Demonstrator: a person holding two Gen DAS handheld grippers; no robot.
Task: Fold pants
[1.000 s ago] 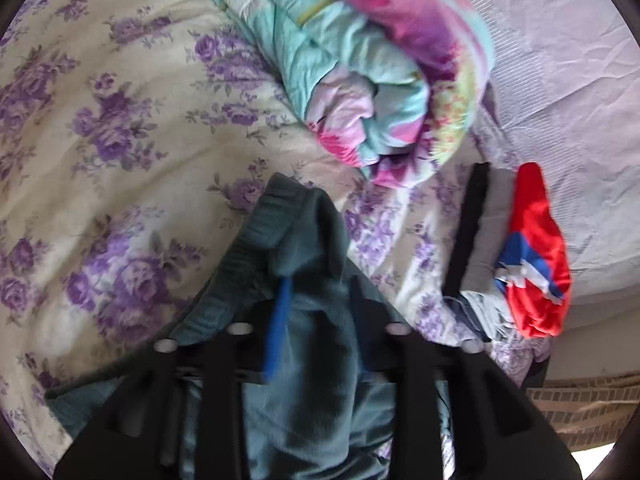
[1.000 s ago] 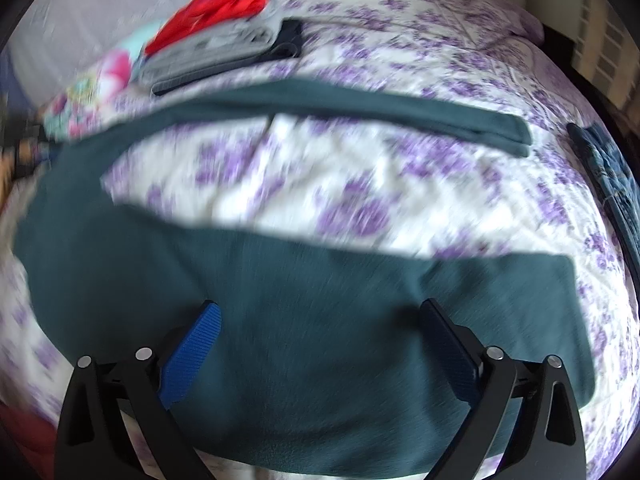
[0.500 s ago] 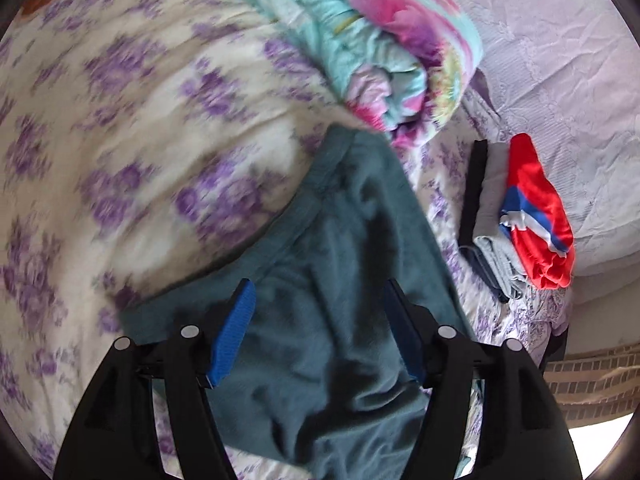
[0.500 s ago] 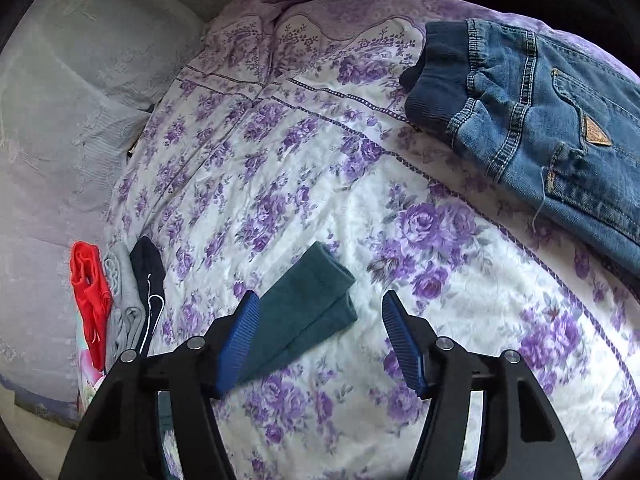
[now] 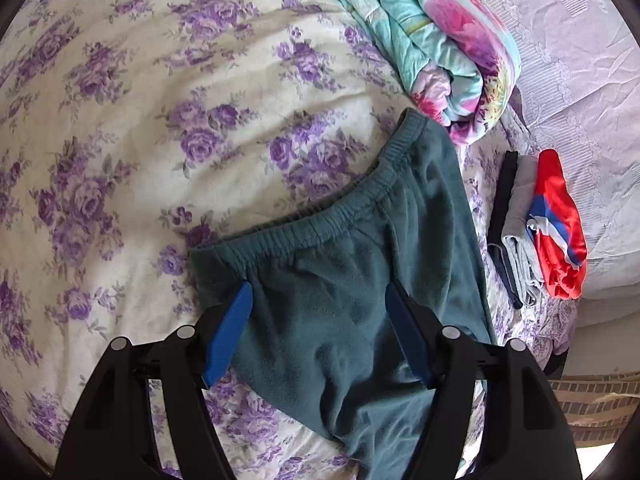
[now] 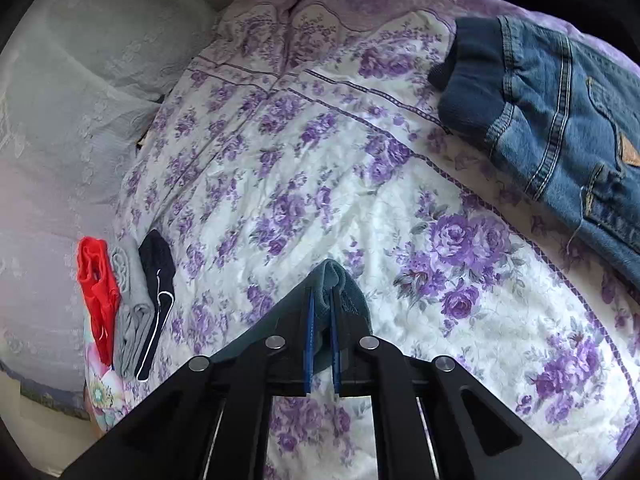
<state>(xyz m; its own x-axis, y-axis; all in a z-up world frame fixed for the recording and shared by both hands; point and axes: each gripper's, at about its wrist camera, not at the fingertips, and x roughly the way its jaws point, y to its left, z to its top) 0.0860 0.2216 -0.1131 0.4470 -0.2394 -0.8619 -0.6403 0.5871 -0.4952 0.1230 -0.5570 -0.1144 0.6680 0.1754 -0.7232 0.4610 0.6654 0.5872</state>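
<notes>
Dark teal fleece pants (image 5: 360,280) lie on the purple-flowered bedspread (image 5: 160,120), waistband towards the far side. My left gripper (image 5: 318,290) is open just above the seat of the pants, holding nothing. My right gripper (image 6: 322,292) is shut on the leg ends of the teal pants (image 6: 336,280), which bunch up between the blue pads and are lifted a little off the bed.
A rolled turquoise and pink quilt (image 5: 440,48) lies beyond the waistband. A stack of folded red, grey and black clothes (image 5: 536,228) sits to the right; it also shows in the right wrist view (image 6: 128,304). Blue jeans (image 6: 560,120) lie far right. Pale pillows (image 6: 80,80) lie at the left.
My left gripper let go of the waistband, opened, and the pants now lie flat. My right gripper swung to the leg ends and closed on them.
</notes>
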